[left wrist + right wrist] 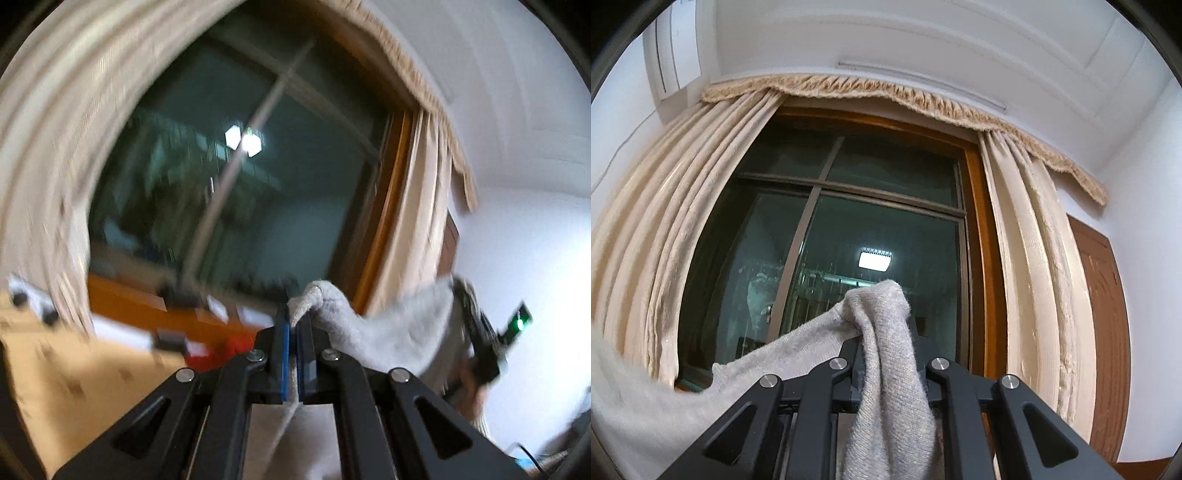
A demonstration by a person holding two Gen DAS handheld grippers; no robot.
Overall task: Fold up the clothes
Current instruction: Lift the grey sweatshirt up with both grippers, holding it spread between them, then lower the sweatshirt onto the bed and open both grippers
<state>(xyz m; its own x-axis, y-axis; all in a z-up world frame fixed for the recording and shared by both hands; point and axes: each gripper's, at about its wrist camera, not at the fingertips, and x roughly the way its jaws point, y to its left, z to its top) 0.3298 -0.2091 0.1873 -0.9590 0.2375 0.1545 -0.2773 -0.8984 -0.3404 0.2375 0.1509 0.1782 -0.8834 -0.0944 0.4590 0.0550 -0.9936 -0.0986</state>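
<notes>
Grey knit garment (886,369) pinched in both left claw (294,325) and right claw (886,332).

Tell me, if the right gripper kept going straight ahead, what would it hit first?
Probably the window glass: the right gripper, shut on the grey knit garment, points at it, with nothing visible between. Depth is unclear.

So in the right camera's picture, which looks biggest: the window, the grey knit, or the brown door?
1. Window
2. Knit, though nearness to the camera inflates it
3. Door, partly cut off
</notes>
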